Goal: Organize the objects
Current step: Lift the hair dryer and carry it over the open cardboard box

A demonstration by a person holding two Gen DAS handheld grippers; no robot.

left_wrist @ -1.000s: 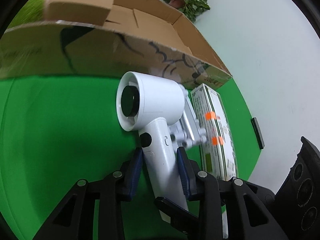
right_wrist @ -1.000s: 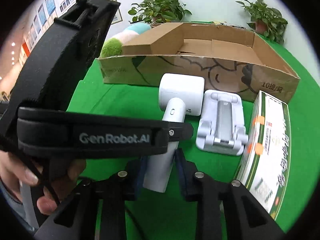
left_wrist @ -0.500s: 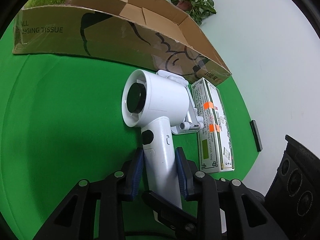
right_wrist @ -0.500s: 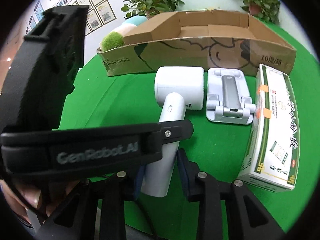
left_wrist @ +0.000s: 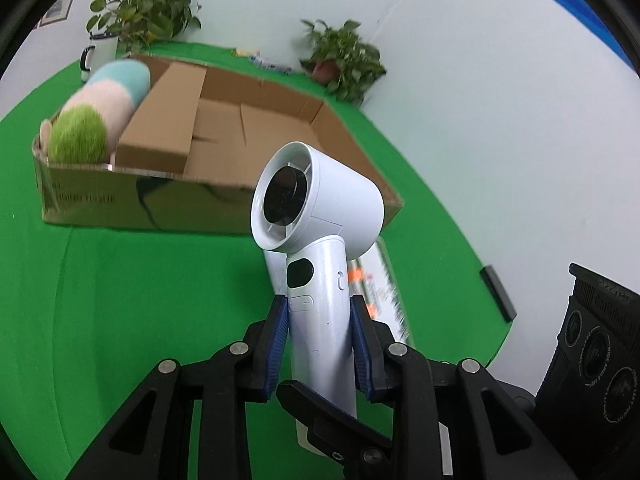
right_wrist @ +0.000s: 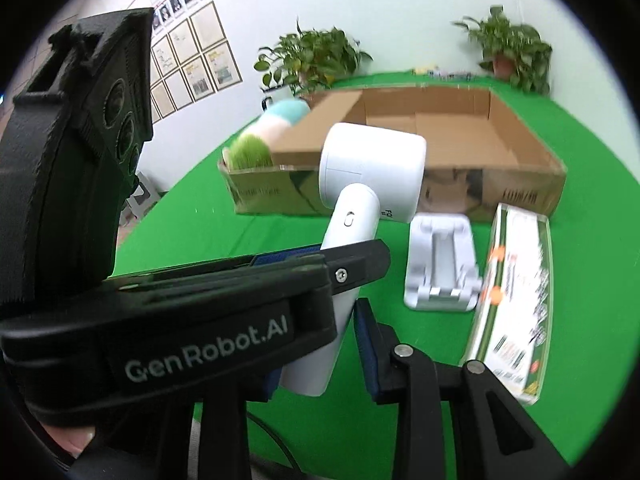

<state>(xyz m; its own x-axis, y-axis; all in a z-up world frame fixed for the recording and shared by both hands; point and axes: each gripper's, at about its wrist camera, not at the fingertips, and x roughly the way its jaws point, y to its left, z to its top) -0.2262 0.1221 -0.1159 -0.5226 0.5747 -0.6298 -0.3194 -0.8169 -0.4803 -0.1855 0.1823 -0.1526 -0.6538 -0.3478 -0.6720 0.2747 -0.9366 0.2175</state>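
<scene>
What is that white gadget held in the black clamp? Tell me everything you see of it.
The white hair dryer looks like smooth glossy plastic: a short round barrel with a dark centre behind white spokes, on a straight handle bearing a dark oval and small buttons. The left gripper clamps the handle between blue pads, holding it raised above the green cloth, head up and tilted, in front of the cardboard box. Nothing else appears to touch it.

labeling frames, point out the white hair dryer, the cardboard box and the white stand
white hair dryer (left_wrist: 320, 204): left wrist view, on its round head.
cardboard box (right_wrist: 520, 196): right wrist view, on its front wall.
white stand (right_wrist: 440, 268): right wrist view, on its middle.
</scene>
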